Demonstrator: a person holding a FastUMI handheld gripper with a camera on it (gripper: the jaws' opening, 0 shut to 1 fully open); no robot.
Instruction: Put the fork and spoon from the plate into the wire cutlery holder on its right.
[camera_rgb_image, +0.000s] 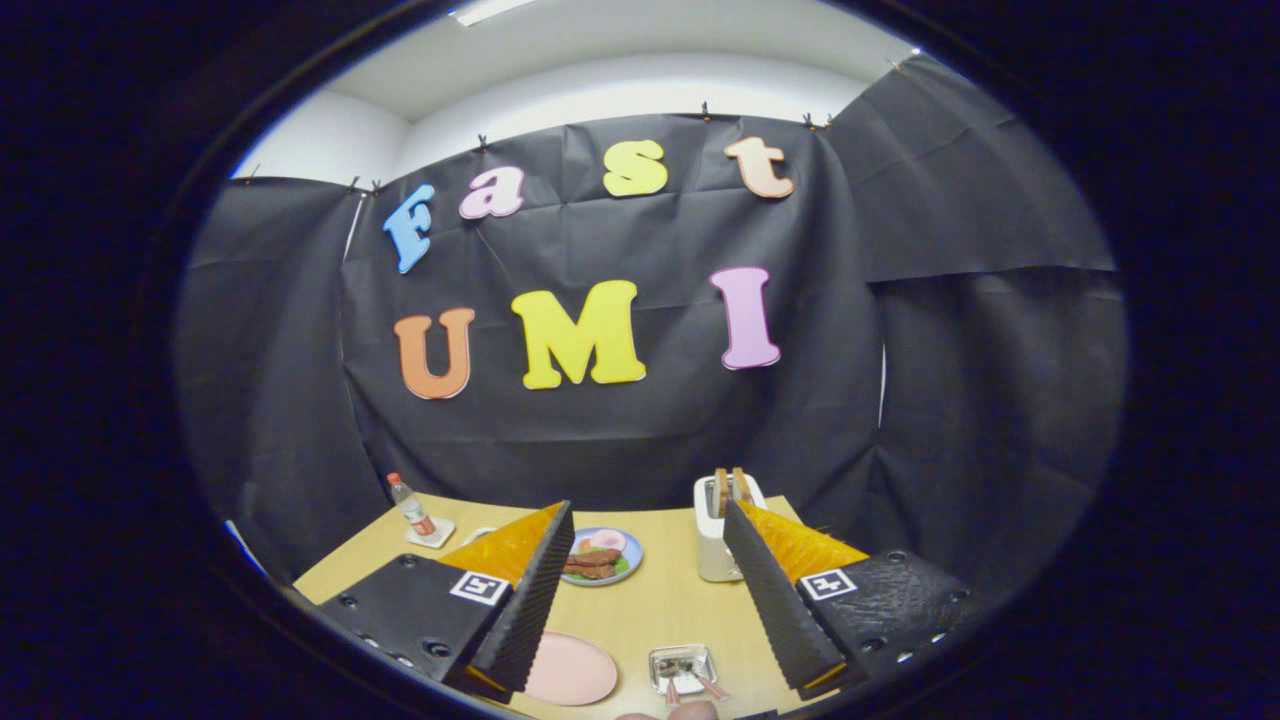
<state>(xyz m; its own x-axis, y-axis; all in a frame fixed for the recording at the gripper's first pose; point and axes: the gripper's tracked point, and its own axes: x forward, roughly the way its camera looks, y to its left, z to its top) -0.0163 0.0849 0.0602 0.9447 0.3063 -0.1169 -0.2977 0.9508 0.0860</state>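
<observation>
My gripper (645, 512) is open and held high above a wooden table (660, 610), with nothing between its fingers. Far below and between the fingers lies a bare pink plate (570, 668). Just right of the plate stands the small metal wire cutlery holder (682, 665). Pink-handled cutlery (700, 688) sticks out of the holder toward me; I cannot tell fork from spoon at this size.
A white toaster (718, 530) holding toast stands at the table's far side by the right finger. A blue-rimmed plate of food (603, 556) sits mid-table. A small bottle (411, 505) stands on a coaster at the far left. Black cloth walls surround the table.
</observation>
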